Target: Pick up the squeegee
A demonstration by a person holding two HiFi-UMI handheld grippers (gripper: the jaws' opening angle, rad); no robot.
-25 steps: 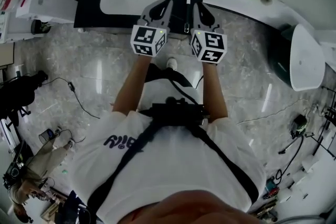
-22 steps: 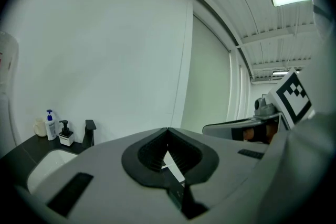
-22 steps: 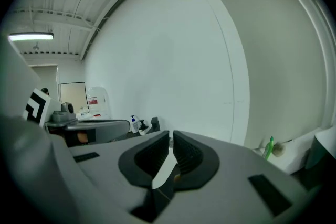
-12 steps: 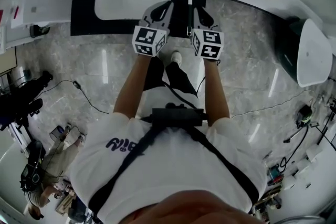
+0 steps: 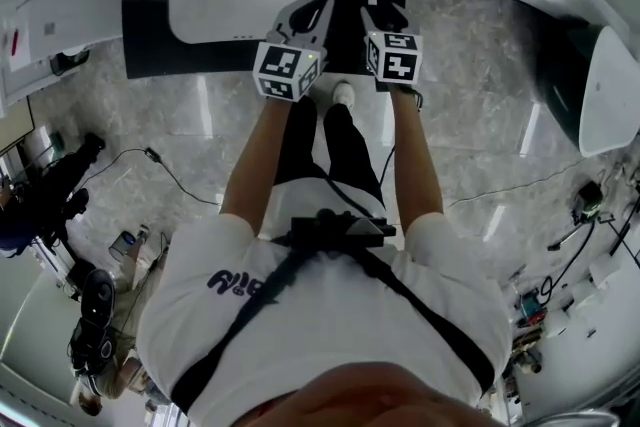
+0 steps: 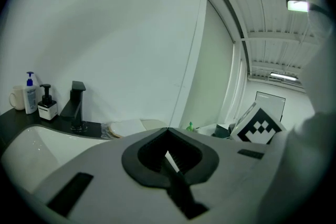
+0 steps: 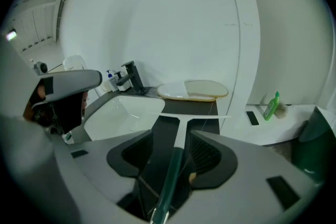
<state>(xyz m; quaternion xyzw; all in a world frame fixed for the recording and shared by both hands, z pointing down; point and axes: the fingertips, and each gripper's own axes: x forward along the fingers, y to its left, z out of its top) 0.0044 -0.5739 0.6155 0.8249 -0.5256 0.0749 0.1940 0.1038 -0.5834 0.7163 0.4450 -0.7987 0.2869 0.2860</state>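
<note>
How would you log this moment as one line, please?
squeegee: lying on dark counter | right gripper: jaws just opening, handle between them, ungripped | left gripper: shut, empty

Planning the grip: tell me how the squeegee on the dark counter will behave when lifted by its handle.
The squeegee probably stays stiff: handle and blade look straight. Likely light, being slim. The wide blade could tip it nose-down if gripped low on the handle.

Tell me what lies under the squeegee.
The black counter beside the white sink lies under the squeegee. The right gripper, its jaws just opening around the handle, covers what lies under its near end.
</note>
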